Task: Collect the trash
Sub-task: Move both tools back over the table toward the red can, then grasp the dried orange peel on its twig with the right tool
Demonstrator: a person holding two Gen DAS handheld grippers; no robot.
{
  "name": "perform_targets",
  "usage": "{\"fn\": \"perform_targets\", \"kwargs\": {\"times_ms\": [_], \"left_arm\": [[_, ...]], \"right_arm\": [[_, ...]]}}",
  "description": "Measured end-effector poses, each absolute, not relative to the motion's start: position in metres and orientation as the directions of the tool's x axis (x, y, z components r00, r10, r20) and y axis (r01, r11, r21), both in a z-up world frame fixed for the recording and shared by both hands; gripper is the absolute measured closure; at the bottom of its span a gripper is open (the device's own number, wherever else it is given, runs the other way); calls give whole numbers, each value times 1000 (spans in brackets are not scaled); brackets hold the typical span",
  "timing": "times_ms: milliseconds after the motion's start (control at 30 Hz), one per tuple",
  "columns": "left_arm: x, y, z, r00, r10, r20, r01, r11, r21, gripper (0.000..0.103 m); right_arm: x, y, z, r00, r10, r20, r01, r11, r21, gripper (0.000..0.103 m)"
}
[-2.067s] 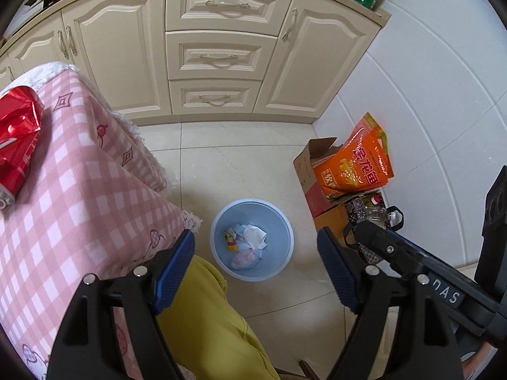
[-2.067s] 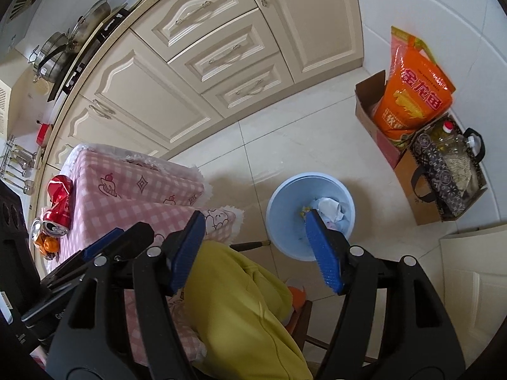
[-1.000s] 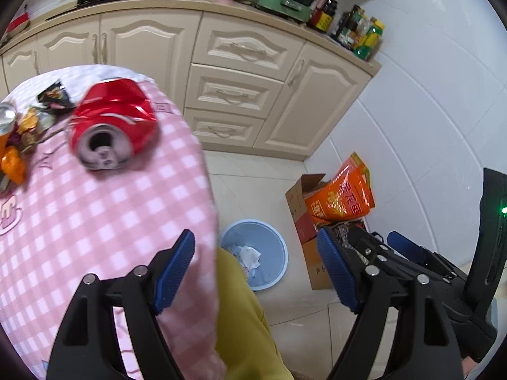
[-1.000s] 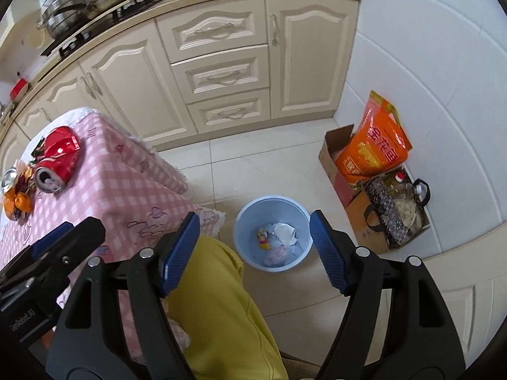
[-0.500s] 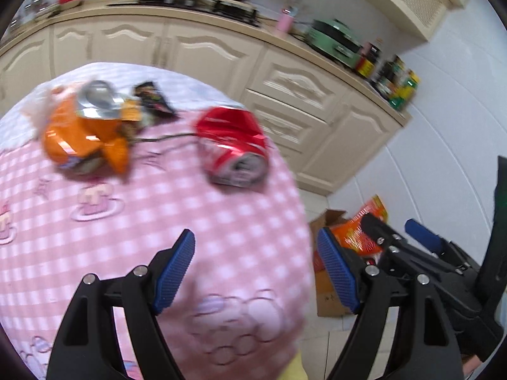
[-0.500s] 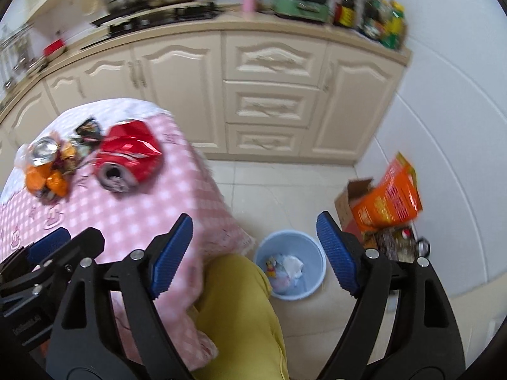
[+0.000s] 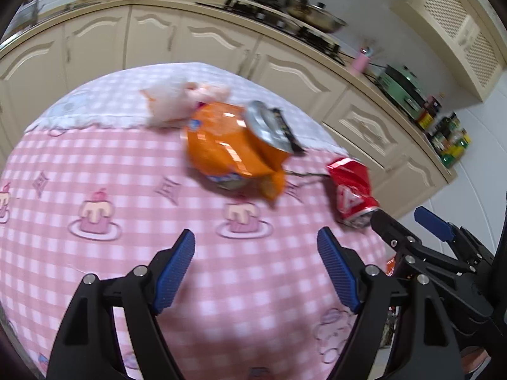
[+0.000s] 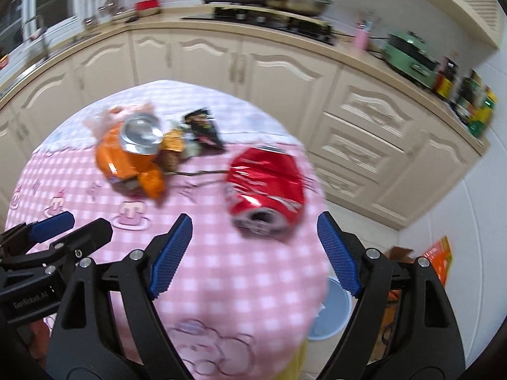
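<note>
Overhead, both grippers hang above a table under a pink checked tablecloth [image 7: 95,164]. Beyond it runs a row of cream kitchen cabinets [image 8: 285,72]. On the floor past the table edge stands a pale blue plastic bin [image 8: 332,310]. The left gripper [image 7: 253,272] and right gripper [image 8: 253,253] have blue-padded fingers spread wide, nothing between them. A crushed orange drink can [image 7: 228,148] lies mid-table; a crushed red drink can [image 8: 266,186] lies just ahead of the right gripper. A black snack wrapper [image 8: 204,125] lies near the orange can.
</note>
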State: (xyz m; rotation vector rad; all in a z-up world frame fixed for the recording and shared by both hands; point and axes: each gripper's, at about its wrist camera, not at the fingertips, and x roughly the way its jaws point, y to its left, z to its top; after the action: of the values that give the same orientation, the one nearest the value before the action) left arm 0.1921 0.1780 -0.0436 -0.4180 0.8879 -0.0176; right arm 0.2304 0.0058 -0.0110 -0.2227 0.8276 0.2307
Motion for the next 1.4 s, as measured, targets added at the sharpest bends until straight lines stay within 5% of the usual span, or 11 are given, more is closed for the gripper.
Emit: {"fn": "perform_targets", "kwargs": {"times_ms": [333, 500, 600, 700, 867, 933, 1400], "left_arm": [[194, 223, -57, 635, -172, -753, -222, 893, -392, 25], [196, 238, -64, 630, -177, -756, -241, 881, -407, 25], [197, 245, -69, 625, -188, -757, -250, 871, -423, 25], [200, 248, -73, 620, -194, -761, -258, 865, -430, 25], [204, 249, -81, 603, -201, -772, -261, 865, -429, 25], [203, 248, -80, 606, -199, -770, -257, 867, -427, 25], [208, 252, -71, 621, -184, -762, -251, 874, -416, 25]], "right_arm": [[251, 60, -34, 602, 125, -789, -389, 908, -152, 23], [265, 76, -49, 563, 113, -819, -398, 905, -148, 35], [274, 83, -60, 527, 122, -841, -405, 906, -123, 47], [281, 89, -68, 490, 147, -859, -421, 903, -85, 69], [292, 94, -76, 471, 171, -865, -406, 913, -41, 74], [294, 93, -77, 449, 221, -866, -417, 909, 16, 94], [271, 75, -45, 523, 274, -807, -442, 897, 18, 99]]}}
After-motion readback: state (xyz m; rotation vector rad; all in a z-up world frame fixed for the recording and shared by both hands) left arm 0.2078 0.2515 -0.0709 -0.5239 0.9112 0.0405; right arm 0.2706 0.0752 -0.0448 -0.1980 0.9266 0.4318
